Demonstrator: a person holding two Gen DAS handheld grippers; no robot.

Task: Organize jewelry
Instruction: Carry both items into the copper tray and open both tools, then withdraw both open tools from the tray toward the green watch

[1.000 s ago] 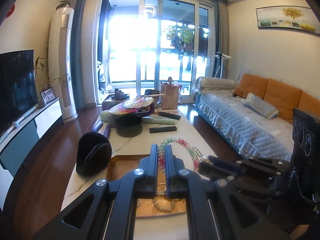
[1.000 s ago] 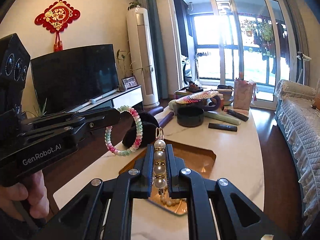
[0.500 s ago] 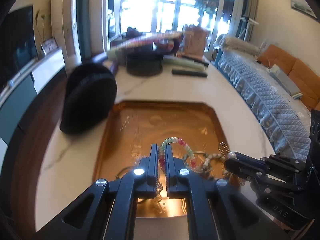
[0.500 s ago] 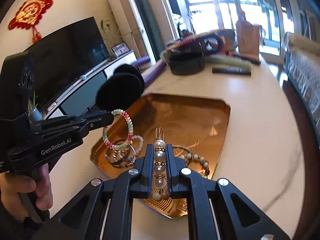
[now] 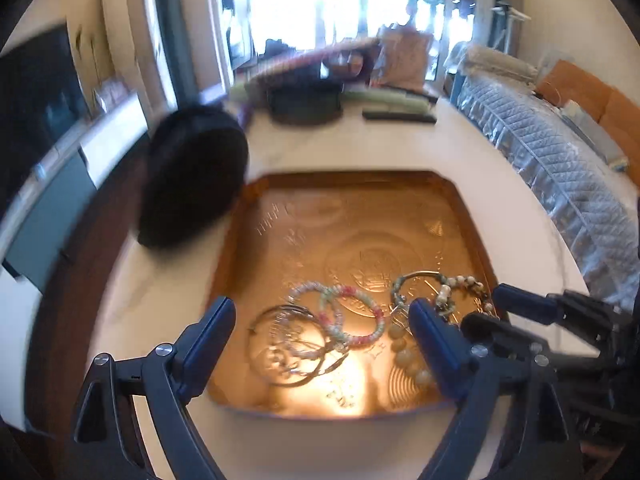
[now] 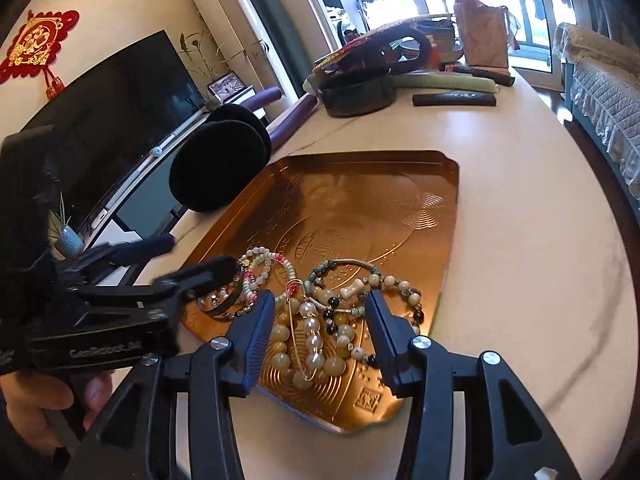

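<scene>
A gold tray (image 5: 344, 192) (image 6: 360, 192) on the pale table holds a heap of bracelets at its near end. My left gripper (image 5: 320, 312) hangs low over it, jaws opening wide; the pastel bead bracelet (image 5: 352, 316) lies loose on the tray between the fingers, untouched. My right gripper (image 6: 320, 300) is also opening; the pearl hair clip (image 6: 310, 328) lies on the tray between its fingers, free of the pads. Beaded bracelets (image 6: 376, 284) lie around it. The left gripper (image 6: 198, 254) shows at left, the right gripper (image 5: 486, 306) at right.
A black round cushion stand (image 6: 218, 164) (image 5: 192, 184) sits just beyond the tray's left corner. Farther back lie a black bowl (image 6: 358, 94), a remote (image 6: 454, 99) and a paper bag (image 6: 482, 36). A sofa (image 5: 560, 152) runs along the right. A hand (image 6: 40, 404) holds the left gripper.
Both grippers came down to the tray and opened. The pastel bracelet left the left jaws and the pearl clip left the right jaws; both now lie on the tray.
</scene>
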